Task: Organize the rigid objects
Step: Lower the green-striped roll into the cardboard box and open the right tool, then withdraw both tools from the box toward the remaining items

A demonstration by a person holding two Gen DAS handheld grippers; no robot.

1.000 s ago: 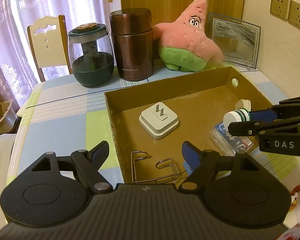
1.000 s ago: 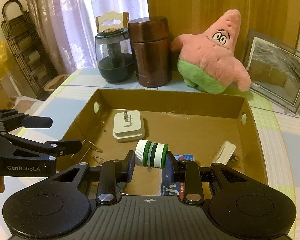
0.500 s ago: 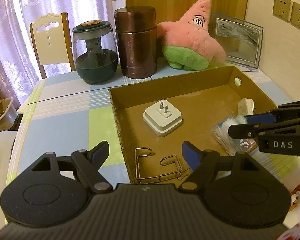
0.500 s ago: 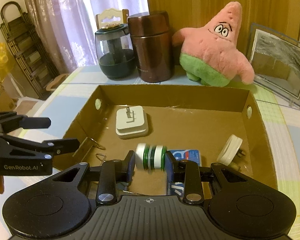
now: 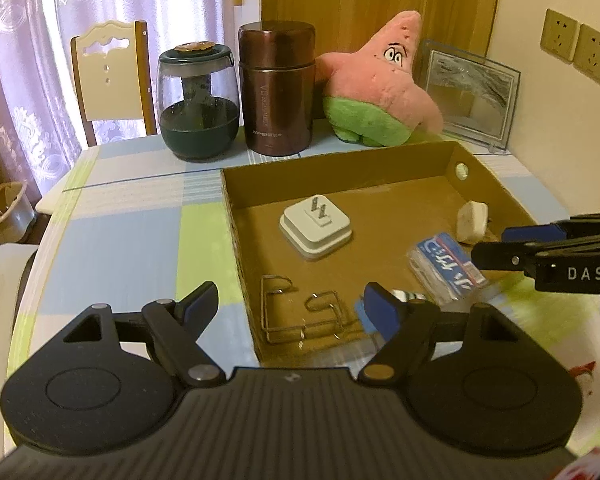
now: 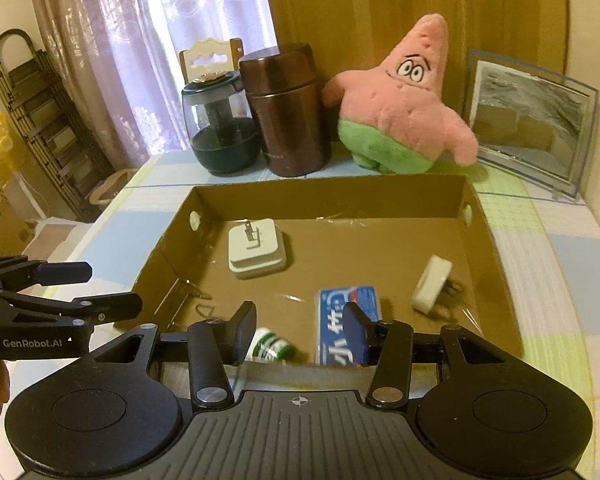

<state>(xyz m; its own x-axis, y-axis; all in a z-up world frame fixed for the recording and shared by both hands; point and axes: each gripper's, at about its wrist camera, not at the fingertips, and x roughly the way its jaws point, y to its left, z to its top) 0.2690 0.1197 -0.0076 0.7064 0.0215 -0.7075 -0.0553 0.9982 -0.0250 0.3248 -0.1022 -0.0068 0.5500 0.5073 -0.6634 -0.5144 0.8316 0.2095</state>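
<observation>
My right gripper (image 6: 300, 330) stands with its fingers spread wide and nothing between them, low in the right wrist frame over the near wall of the cardboard box (image 6: 486, 240). The green-and-white bottle (image 6: 270, 346) lies on its side on the box floor at lower centre, just beside my left fingertip; whether they touch I cannot tell. The blue packet (image 6: 346, 316) lies to its right, partly behind my right finger. A white charger (image 6: 256, 246) sits further up the frame, left of centre, prongs up, and a smaller white plug (image 6: 432, 284) lies tilted near the right wall.

My left gripper (image 5: 290, 306) is also wide open and empty, at the bottom of the left wrist frame, straddling the box's left wall. A wire hook (image 5: 300, 312) lies on the box floor between its fingers.
</observation>
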